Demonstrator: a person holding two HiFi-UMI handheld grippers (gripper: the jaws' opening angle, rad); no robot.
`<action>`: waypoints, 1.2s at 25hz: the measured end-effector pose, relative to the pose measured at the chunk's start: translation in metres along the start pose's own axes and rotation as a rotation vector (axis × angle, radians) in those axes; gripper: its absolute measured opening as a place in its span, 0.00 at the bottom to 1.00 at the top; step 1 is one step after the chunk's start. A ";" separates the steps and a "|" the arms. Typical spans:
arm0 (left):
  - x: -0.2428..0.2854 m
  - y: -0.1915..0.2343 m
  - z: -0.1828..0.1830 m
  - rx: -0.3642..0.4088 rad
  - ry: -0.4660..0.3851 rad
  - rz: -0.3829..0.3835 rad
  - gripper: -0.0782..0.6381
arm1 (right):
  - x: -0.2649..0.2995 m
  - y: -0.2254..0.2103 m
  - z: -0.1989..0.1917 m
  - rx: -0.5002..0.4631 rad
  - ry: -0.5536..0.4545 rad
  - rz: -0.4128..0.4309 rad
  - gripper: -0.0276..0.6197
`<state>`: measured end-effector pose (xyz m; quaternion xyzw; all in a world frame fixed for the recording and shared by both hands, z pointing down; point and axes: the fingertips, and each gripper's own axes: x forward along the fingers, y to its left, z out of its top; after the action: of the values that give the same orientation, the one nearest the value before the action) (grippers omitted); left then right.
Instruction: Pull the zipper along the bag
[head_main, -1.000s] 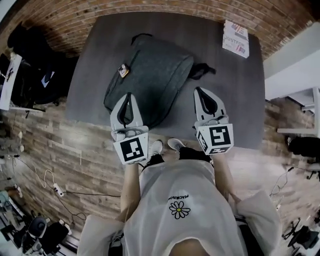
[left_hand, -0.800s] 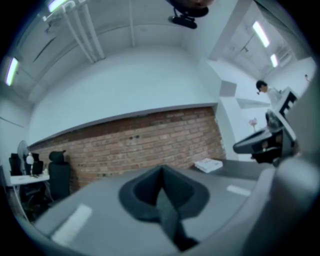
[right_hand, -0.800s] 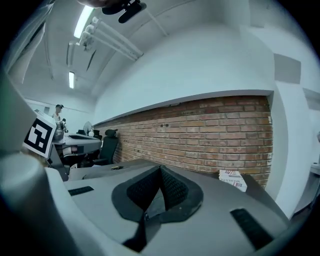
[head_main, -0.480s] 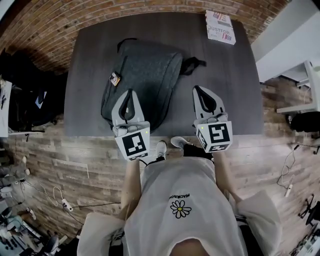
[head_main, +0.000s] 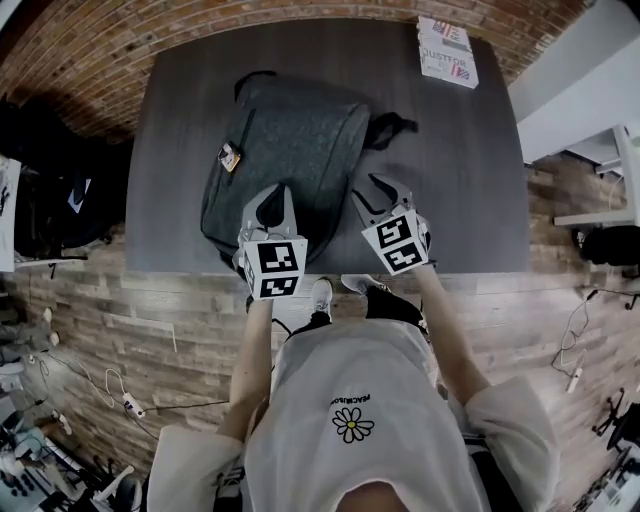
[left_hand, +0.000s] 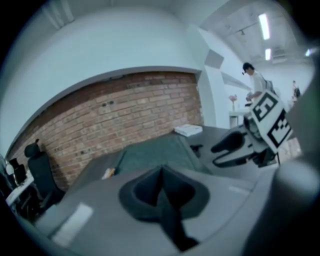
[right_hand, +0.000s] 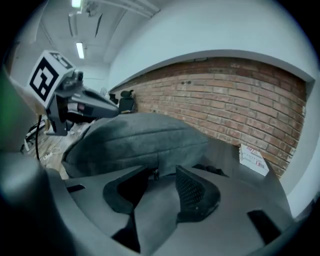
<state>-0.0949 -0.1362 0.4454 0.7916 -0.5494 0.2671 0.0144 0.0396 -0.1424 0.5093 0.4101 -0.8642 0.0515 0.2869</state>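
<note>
A dark grey backpack (head_main: 290, 140) lies on the dark table (head_main: 460, 180), with a small tag (head_main: 229, 157) on its left side. My left gripper (head_main: 272, 195) is shut and empty over the bag's near edge; in the left gripper view (left_hand: 161, 172) its jaws meet in front of the bag (left_hand: 155, 150). My right gripper (head_main: 368, 192) sits at the bag's near right side. Its jaws have just been opening and stand apart (right_hand: 162, 175). A small zipper pull (right_hand: 156, 173) on the bag (right_hand: 140, 137) shows in the gap at their tips, and the pads do not press on it.
A white box with print (head_main: 447, 50) lies at the table's far right corner. A brick wall (right_hand: 235, 105) runs behind the table. Dark chairs and bags (head_main: 50, 200) stand to the left on the wood floor. My feet (head_main: 320, 295) are at the table's near edge.
Both grippers have dropped toward the bag's near edge. The right one swung left to the bag's side and its jaws have parted. The left stays shut.
</note>
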 end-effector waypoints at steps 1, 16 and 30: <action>0.003 -0.003 -0.006 0.000 0.024 -0.015 0.12 | 0.008 0.003 -0.009 -0.019 0.037 0.020 0.28; 0.020 -0.011 -0.024 0.002 0.105 -0.096 0.12 | 0.061 -0.006 -0.034 -0.228 0.161 0.175 0.27; 0.022 -0.009 -0.025 -0.004 0.114 -0.091 0.12 | 0.060 0.014 -0.028 -0.374 0.187 0.251 0.11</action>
<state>-0.0912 -0.1436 0.4790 0.7992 -0.5115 0.3100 0.0593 0.0121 -0.1651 0.5667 0.2329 -0.8726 -0.0363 0.4278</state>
